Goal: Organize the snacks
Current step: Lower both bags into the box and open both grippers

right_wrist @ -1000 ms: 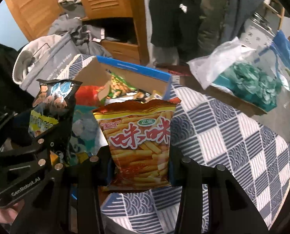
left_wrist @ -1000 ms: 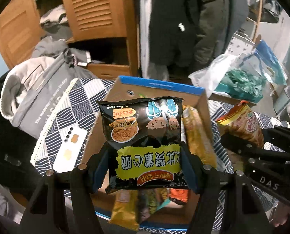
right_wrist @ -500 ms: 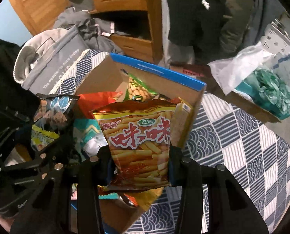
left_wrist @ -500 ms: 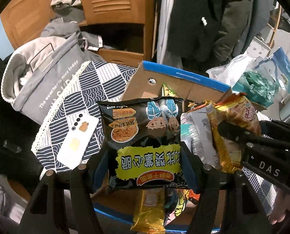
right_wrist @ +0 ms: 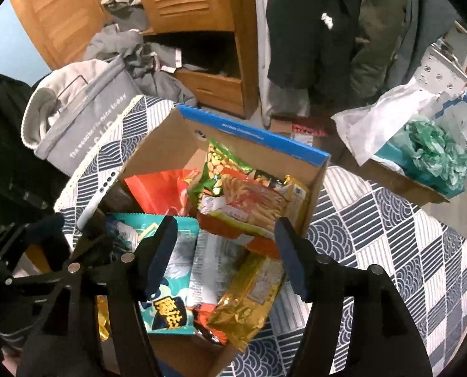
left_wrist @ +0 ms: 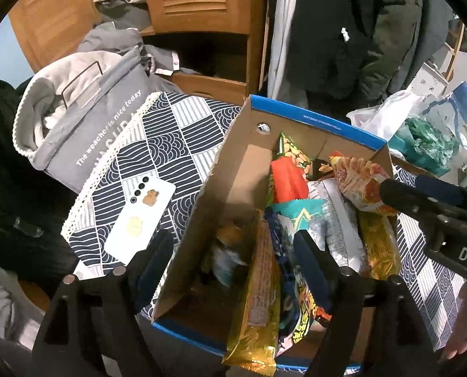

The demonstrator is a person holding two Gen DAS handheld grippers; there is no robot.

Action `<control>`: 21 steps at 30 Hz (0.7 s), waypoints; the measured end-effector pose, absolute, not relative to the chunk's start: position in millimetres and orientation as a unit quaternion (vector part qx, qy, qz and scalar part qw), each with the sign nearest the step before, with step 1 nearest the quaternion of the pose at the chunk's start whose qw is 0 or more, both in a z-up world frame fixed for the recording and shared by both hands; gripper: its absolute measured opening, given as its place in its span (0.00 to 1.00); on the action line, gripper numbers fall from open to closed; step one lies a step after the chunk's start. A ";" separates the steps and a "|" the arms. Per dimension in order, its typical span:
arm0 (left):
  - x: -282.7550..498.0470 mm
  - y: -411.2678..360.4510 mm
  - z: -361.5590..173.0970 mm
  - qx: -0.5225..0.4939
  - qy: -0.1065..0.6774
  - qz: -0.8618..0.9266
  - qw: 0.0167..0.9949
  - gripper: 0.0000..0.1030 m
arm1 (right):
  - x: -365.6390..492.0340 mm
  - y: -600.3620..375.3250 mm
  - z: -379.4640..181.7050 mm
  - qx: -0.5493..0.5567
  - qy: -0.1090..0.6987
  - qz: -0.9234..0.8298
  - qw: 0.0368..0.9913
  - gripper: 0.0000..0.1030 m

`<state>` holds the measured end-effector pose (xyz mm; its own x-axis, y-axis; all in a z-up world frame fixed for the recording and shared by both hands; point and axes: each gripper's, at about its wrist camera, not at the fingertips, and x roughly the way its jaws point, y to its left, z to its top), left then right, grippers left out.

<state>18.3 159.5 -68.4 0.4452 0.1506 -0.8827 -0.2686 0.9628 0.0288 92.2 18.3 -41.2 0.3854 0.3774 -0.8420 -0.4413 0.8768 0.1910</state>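
A cardboard box with a blue rim (left_wrist: 315, 117) (right_wrist: 252, 135) stands on a patterned cloth and holds several snack bags. My left gripper (left_wrist: 233, 267) is open and empty over the box's near left part, beside a gold packet (left_wrist: 258, 298). My right gripper (right_wrist: 225, 251) is open and empty above the box's middle. The orange fries bag (right_wrist: 246, 207) lies on top of the pile just beyond its fingers; it also shows in the left wrist view (left_wrist: 359, 185). The black noodle bag is not clearly visible.
A white phone (left_wrist: 140, 218) lies on the blue-and-white cloth (right_wrist: 390, 235) left of the box. A grey fabric bag (left_wrist: 85, 119) sits far left. A plastic bag with teal stuffing (right_wrist: 428, 154) is at the right. A wooden cabinet and hanging coats stand behind.
Both grippers opened and let go of their bags. The fries bag now lies in the box. The black noodle bag has dropped out of the left gripper.
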 end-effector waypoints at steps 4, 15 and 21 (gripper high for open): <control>13.9 155.8 -58.1 -0.055 0.507 0.121 0.852 0.78 | 85.8 10.2 -32.0 -0.027 0.491 0.241 0.837 0.69; 1.1 133.0 -16.8 -0.044 0.471 0.102 0.875 0.86 | 58.0 -21.2 4.3 -0.015 0.453 0.234 0.860 0.74; -9.2 120.1 0.7 -0.033 0.453 0.094 0.886 0.86 | 43.9 -38.1 13.4 -0.018 0.439 0.230 0.868 0.74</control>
